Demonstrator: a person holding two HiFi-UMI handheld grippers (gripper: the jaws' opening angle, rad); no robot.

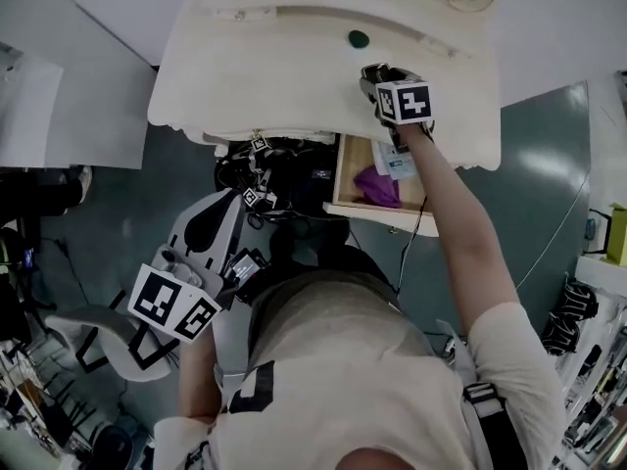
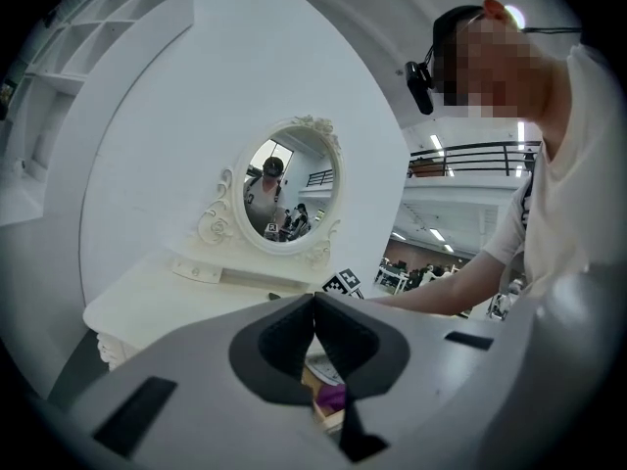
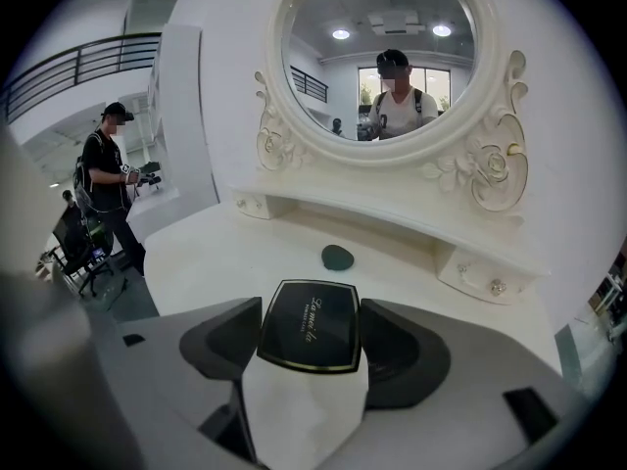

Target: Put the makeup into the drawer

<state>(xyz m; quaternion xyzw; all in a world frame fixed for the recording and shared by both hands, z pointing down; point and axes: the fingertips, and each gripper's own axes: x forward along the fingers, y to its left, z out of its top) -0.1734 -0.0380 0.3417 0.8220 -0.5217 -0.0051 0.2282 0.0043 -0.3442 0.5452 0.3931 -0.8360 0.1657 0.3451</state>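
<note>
Here, clamped in the jaws of the right gripper [image 1: 378,78]: one black compact [image 3: 310,324], raised over the dressing table [image 1: 274,76], with one dark green pebble-shaped piece [image 3: 338,257] lying farther back toward the single mirror [image 3: 377,57]. Down below, plain only in the head view: one open drawer [image 1: 340,169] just beneath that gripper, a purple item [image 1: 377,186] and a pale packet [image 1: 397,162] inside. Low by the waist, left gripper [image 2: 314,304] pressed together on nothing.
</note>
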